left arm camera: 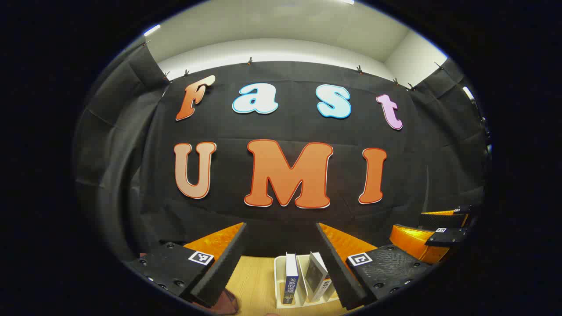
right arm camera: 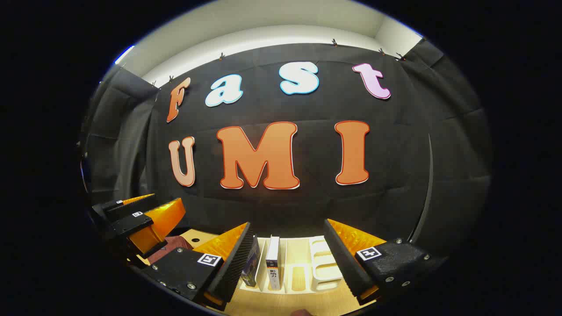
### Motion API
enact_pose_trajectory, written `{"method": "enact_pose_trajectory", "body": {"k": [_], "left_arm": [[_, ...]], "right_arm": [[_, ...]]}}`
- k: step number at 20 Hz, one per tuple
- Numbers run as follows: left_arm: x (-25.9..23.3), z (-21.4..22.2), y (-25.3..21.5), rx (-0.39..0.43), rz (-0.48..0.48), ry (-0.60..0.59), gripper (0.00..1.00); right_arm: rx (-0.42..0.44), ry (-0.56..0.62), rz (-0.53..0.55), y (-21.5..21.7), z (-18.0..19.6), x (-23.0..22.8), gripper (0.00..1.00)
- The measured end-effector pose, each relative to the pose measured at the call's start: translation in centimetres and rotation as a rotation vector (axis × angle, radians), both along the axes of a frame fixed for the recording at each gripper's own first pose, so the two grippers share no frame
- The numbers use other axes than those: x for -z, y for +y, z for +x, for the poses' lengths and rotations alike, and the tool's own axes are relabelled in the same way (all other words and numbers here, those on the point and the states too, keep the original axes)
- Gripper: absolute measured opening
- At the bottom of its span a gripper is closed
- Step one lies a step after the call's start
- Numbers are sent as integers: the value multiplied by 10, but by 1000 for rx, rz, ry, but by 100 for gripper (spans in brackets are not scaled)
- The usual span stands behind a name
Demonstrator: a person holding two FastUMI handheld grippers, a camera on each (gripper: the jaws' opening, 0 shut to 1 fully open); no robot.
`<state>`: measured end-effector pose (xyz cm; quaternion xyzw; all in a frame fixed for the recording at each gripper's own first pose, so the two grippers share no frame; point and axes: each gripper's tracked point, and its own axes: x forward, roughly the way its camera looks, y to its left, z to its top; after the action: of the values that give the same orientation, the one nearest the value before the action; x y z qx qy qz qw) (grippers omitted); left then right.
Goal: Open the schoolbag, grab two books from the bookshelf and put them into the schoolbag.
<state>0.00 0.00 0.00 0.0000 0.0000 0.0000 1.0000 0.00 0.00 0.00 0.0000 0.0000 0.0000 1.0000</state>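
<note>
Between the fingers of our left gripper [left arm camera: 281,263], which stand wide apart and hold nothing, we see the wooden table [left arm camera: 254,281] and on it the white bookshelf [left arm camera: 279,281] with two books upright: a blue-spine book [left arm camera: 291,278] and a grey book [left arm camera: 317,276] leaning a bit beside it. Low, just beside the left finger, a dark red thing [left arm camera: 226,303] shows; it is perhaps the schoolbag, but we cannot tell if it is open. Further to the right side the other gripper hangs in air.

Our right gripper [right arm camera: 287,259] is also wide and empty, w/ the same rack just ahead between its fingers.

Our judgement: no book is taken yet, so approx. all the task is left. Both grippers are held level, pointing fwd at the booth wall.
</note>
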Motion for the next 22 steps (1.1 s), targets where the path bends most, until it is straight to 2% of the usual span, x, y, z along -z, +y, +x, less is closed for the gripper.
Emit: {"method": "enact_pose_trajectory", "body": {"k": [22], "left_arm": [[9,-17,-1,-11,39,23,95]], "right_arm": [[-27,27,-13,11,-10,11,96]]}}
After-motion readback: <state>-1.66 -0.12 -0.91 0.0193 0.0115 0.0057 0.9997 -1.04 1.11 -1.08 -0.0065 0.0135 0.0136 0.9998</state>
